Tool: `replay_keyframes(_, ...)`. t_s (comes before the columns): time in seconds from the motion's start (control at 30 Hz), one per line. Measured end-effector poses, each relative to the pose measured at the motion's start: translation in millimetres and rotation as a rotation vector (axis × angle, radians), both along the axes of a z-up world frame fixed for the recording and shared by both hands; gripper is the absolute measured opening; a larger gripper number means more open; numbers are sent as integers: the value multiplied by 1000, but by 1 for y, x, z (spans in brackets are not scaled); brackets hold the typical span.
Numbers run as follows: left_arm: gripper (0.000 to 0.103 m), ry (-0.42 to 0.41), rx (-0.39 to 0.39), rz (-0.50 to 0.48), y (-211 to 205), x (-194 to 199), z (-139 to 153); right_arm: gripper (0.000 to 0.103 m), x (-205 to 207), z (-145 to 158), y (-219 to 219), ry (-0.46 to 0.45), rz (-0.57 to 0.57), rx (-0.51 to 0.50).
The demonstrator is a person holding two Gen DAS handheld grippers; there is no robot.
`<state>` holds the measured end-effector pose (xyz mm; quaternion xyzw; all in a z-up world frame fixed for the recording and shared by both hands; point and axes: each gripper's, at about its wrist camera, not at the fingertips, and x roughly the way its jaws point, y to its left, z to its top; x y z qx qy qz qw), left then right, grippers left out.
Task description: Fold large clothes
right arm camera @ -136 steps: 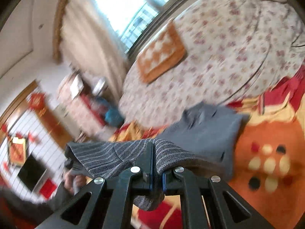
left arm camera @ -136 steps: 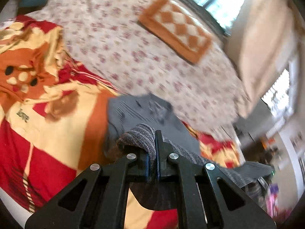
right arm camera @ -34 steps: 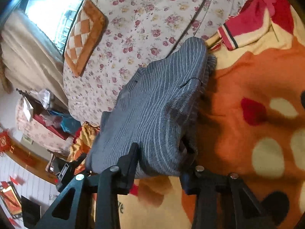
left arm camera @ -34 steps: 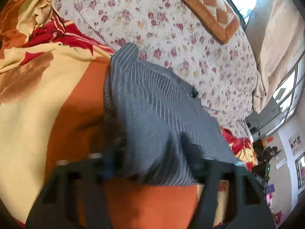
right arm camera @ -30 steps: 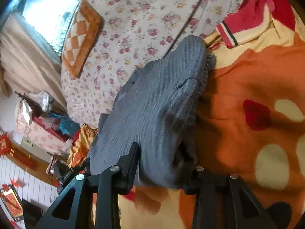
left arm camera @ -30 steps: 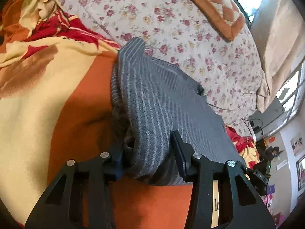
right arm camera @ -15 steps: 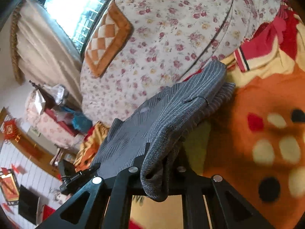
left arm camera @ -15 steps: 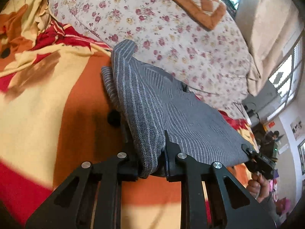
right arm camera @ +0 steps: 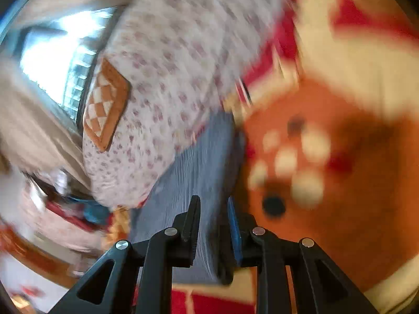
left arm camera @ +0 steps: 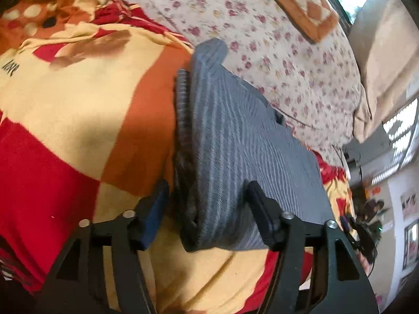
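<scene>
A folded grey striped garment [left arm camera: 235,151] lies on the red, orange and cream blanket [left arm camera: 78,104]. My left gripper [left arm camera: 207,198] is open, its fingers standing on either side of the garment's near folded edge without pinching it. In the blurred right wrist view the same garment [right arm camera: 199,167] lies ahead. My right gripper [right arm camera: 213,217] is partly open over the garment's near end, and the cloth between its fingers looks loose.
A floral quilt [left arm camera: 262,39] with an orange checked cushion [left arm camera: 296,2] lies behind the garment; they also show in the right wrist view [right arm camera: 183,52]. The blanket's deer pattern [right arm camera: 314,157] spreads to the right. Room clutter and windows are beyond the bed.
Both grippers were shut on the garment's folded edge half a second ago and have opened. The garment now rests flat on the blanket. The right view swings fast and is blurred.
</scene>
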<state>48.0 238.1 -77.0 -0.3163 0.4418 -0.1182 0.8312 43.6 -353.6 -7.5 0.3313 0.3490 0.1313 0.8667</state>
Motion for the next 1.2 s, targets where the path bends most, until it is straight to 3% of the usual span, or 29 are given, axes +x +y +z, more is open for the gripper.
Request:
replay_keyframes(0.1, 64, 71, -23, -15, -3, 15, -10, 20, 5, 23, 51, -133, 123, -253)
replay_keyframes(0.17, 64, 101, -20, -12, -4, 22, -9, 20, 18, 19, 91, -139, 209, -399)
replay_keyframes(0.23, 64, 146, -6, -27, -4, 30, -8, 20, 36, -3, 108, -27, 276, -422)
replay_keyframes(0.3, 64, 203, -23, -25, -1, 38, -7, 20, 56, -36, 116, 154, 311, -461)
replay_keyframes(0.4, 64, 249, -28, -29, 0, 54, -2, 23, 66, -45, 119, 207, 345, -462)
replay_keyframes(0.5, 73, 271, 9, -151, -14, 75, -2, 46, 69, -42, 132, 199, 446, -505)
replay_keyframes(0.57, 81, 270, 45, -252, -26, 83, 2, 67, 70, -43, 145, 181, 549, -582)
replay_keyframes(0.67, 81, 240, 56, -391, -32, 92, 6, 79, 65, -47, 157, 155, 633, -687)
replay_keyframes(0.73, 79, 204, 13, -397, -23, 96, 7, 85, 64, -50, 151, 134, 601, -648)
replay_keyframes(0.8, 66, 157, -36, -376, -14, 97, 8, 90, 66, -51, 151, 130, 573, -619)
replay_keyframes(0.87, 53, 118, -78, -358, -8, 101, 7, 94, 66, -51, 158, 133, 571, -634)
replay_keyframes(0.97, 45, 105, -107, -321, -5, 110, -3, 95, 64, -54, 165, 115, 577, -665)
replay_keyframes(1.07, 45, 101, -139, -277, 4, 116, -13, 95, 65, -53, 162, 112, 576, -652)
replay_keyframes(1.2, 45, 123, -243, -268, 12, 114, -22, 96, 62, -53, 165, 112, 578, -653)
